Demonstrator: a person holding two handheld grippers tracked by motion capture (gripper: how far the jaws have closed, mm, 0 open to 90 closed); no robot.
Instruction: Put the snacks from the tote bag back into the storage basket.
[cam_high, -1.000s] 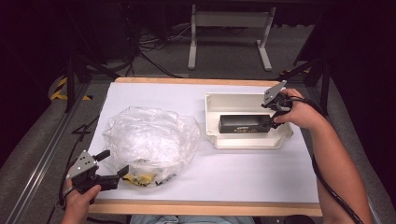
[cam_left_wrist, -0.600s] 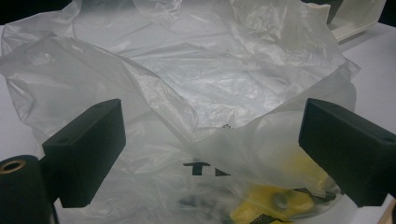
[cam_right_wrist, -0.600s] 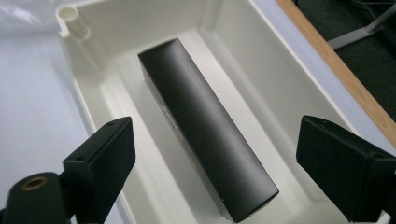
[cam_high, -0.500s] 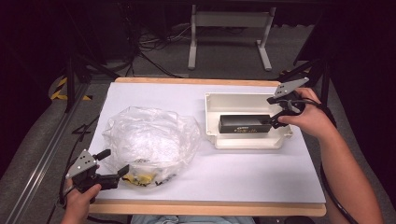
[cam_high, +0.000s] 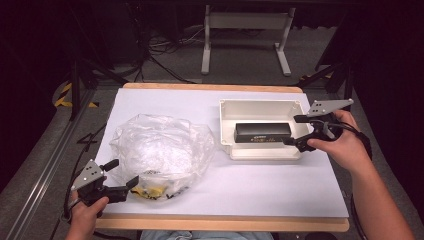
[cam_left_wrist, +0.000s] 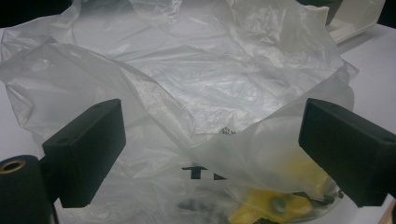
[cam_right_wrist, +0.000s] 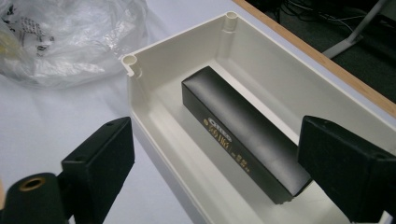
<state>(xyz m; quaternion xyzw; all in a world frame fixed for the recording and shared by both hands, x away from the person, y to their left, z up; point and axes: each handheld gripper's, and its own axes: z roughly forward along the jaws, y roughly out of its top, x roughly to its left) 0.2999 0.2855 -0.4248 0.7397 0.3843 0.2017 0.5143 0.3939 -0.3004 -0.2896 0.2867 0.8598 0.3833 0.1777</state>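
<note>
Jaws of both grippers apart and empty, right gripper (cam_high: 299, 131) now farther right of the black box (cam_high: 263, 132).

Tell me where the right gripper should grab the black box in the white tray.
Probably from straight above, jaws across the narrow width of the black box near its middle. It lies flat and lengthwise in the white tray, whose walls block a side approach; gaps along both long sides look wide enough for the open right gripper.
</note>
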